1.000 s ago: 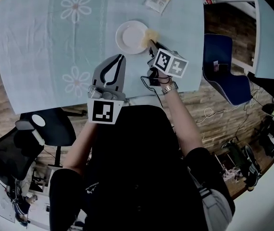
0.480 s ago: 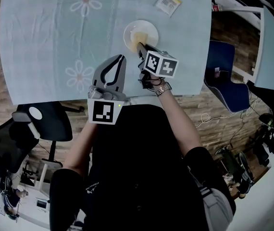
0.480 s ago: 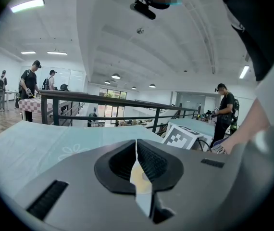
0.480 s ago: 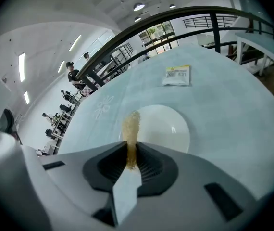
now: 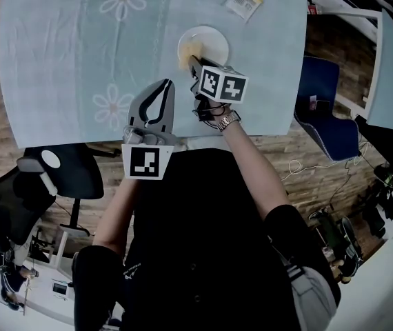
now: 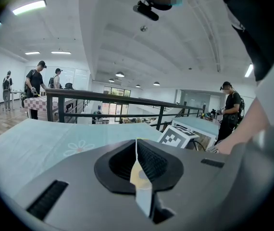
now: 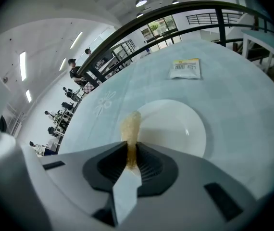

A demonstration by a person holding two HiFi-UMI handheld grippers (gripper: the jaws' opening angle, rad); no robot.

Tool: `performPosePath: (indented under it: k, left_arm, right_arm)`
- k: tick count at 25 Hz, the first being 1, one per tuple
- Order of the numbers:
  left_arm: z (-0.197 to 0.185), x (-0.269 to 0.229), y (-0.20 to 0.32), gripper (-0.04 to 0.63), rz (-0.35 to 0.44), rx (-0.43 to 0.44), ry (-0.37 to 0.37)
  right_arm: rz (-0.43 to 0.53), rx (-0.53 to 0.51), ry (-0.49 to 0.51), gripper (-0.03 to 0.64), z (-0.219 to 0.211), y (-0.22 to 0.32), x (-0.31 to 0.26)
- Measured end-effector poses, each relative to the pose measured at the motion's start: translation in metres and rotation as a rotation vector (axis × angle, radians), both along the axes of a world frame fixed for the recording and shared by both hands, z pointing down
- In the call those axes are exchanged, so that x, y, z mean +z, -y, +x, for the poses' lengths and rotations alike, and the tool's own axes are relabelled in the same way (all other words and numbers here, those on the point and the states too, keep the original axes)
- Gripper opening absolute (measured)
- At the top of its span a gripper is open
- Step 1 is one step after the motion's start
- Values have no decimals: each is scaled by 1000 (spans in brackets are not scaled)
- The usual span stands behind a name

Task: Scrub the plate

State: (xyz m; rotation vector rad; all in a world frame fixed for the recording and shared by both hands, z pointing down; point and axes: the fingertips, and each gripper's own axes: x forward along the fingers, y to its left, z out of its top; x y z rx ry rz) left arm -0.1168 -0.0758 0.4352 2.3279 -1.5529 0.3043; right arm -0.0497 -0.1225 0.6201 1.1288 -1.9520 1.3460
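A white plate (image 5: 209,43) (image 7: 175,126) lies on the pale blue tablecloth (image 5: 65,54) near the table's right front. My right gripper (image 5: 192,62) (image 7: 130,150) is shut on a yellow sponge (image 7: 130,129) (image 5: 189,51), which rests on the plate's left part. My left gripper (image 5: 163,85) (image 6: 137,146) is shut with nothing in it, held over the table's front edge to the left of the plate and tilted up, away from the table.
A small packet (image 5: 243,2) (image 7: 185,68) lies beyond the plate near the far right. A blue chair (image 5: 327,109) stands right of the table, a dark office chair (image 5: 58,174) below the front edge. People stand in the background (image 6: 33,88).
The right gripper with the sponge has slid left across the plate, from its right rim to its left part. The left gripper stays put.
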Motion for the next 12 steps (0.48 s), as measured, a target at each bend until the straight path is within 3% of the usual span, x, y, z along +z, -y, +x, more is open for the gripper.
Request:
performPosePath:
  k: [12]
  left_arm:
    - [23, 3, 8, 20, 2, 52, -8]
  right_arm:
    - [-7, 69, -44, 57, 36, 2, 10]
